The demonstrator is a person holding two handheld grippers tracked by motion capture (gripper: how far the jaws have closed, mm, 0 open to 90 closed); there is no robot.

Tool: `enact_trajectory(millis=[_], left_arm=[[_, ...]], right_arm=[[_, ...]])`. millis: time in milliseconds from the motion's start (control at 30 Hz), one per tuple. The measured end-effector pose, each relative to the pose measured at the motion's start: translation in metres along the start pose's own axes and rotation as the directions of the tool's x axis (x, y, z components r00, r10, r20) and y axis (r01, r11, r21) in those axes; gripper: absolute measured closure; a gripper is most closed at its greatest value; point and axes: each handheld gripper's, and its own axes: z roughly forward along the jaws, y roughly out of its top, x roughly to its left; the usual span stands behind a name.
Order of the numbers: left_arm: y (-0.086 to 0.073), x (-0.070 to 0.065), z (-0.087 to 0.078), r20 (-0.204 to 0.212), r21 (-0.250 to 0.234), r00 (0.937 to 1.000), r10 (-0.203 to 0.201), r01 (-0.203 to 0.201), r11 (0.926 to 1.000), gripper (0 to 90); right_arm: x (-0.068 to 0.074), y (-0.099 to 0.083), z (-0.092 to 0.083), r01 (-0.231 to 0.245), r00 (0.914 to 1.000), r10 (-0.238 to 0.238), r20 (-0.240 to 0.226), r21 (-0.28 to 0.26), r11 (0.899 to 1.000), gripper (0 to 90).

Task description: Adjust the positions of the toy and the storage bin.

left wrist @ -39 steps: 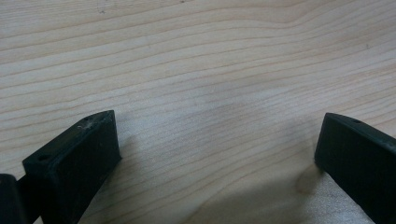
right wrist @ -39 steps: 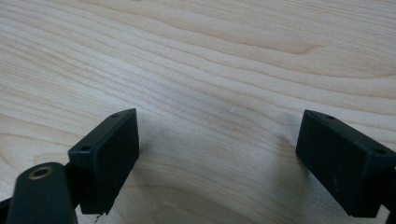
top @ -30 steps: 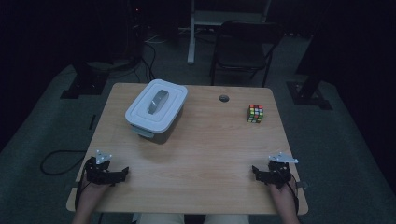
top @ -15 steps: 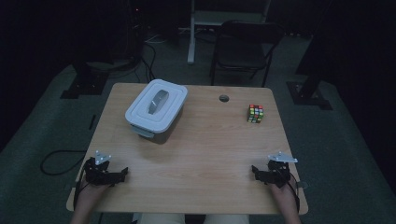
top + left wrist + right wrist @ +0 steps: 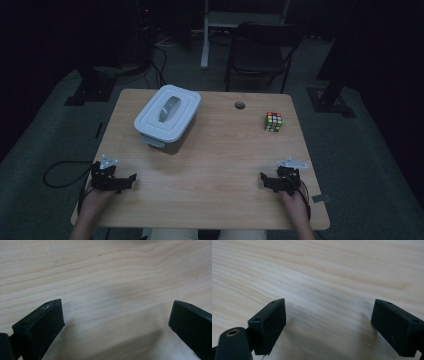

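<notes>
Lidded white box [image 5: 167, 118] stands closed; contents hidden.

The table [image 5: 225, 165] was pale matt wood grain; the box [image 5: 167, 117] looked smooth plastic; the gripper jaws were matt black

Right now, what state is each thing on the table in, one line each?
Storage box: lid on, handle lying flat, upright.
Puzzle cube: colours scrambled, standing alone on the table.
Left gripper: jaws open, holding nothing, low over bare wood.
Right gripper: jaws open, holding nothing, low over bare wood.
</notes>
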Motion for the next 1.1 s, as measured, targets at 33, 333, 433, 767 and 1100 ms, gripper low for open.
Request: enact_trajectory(millis=[33, 333, 433, 767, 1100], left_arm=[[0.000, 0.000, 0.000, 0.000, 0.000, 1.0000, 0.000, 0.000, 1.0000, 0.7], [0.019, 0.014, 0.015, -0.009, 0.004, 0.9996, -0.027, 0.027, 0.9996, 0.7], [0.021, 0.016, 0.018, -0.012, 0.003, 0.9998, -0.018, 0.019, 0.9998, 0.6], [0.038, 0.037, 0.035, -0.023, -0.041, 0.9946, -0.101, 0.100, 0.9941, 0.7], [0.073, 0.049, 0.057, -0.034, -0.043, 0.9935, -0.108, 0.107, 0.9933, 0.6]], right_arm=[[0.000, 0.000, 0.000, 0.000, 1.0000, 0.000, 0.000, 0.000, 1.000, 12.5], [0.031, 0.026, 0.026, 0.045, 0.9978, -0.045, -0.049, -0.006, 0.999, 12.5], [0.037, 0.032, 0.032, 0.048, 0.9969, -0.047, -0.063, -0.001, 0.999, 12.5], [0.066, 0.056, 0.059, 0.073, 0.9885, -0.072, -0.133, 0.006, 0.997, 13.4], [0.098, 0.090, 0.095, 0.095, 0.9839, -0.094, -0.152, -0.002, 0.996, 13.4]])
